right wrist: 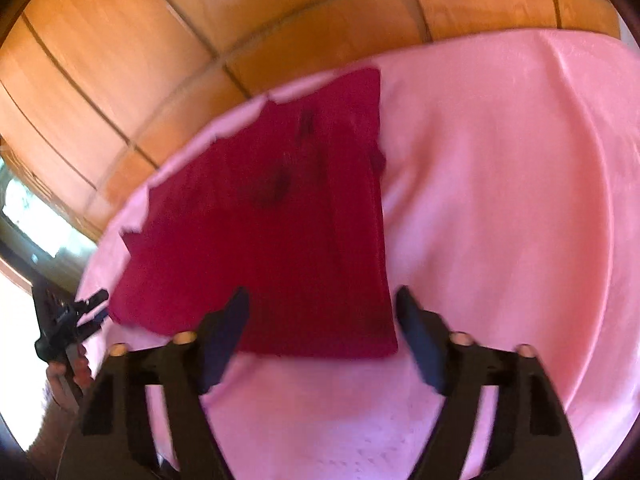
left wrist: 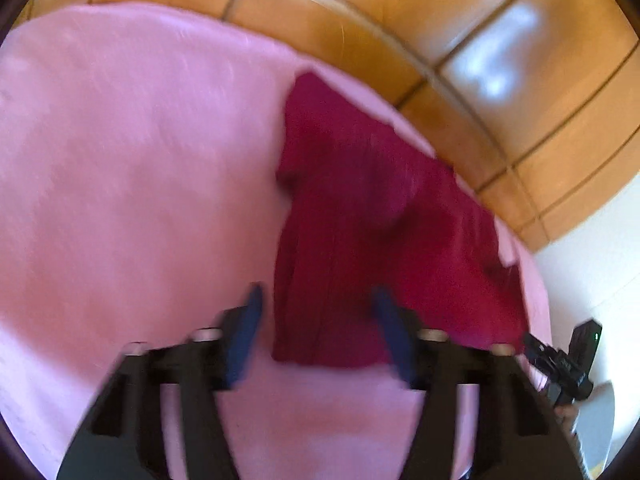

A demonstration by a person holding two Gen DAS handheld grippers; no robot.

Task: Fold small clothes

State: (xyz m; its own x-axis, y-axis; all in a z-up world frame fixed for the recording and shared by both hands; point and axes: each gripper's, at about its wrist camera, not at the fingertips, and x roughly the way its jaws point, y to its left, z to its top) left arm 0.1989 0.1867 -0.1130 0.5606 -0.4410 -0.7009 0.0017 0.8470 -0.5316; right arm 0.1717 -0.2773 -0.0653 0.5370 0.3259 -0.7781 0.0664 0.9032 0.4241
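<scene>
A dark red garment (left wrist: 372, 220) is lying on a pink cloth (left wrist: 120, 160) spread over a tiled floor (left wrist: 520, 80), close to the cloth's far edge. It is seen partly folded, with one straight folded side; a sleeve-like part is still spread out, so more folds are judged to be needed. The left gripper (left wrist: 318, 320) and right gripper (right wrist: 322, 320) are both being held wide open above the garment's near edge, with nothing gripped.

You are looking at one dark red garment (left wrist: 372, 216), one pink cloth cover (left wrist: 132, 168), and two open black grippers (left wrist: 318, 300).
</scene>
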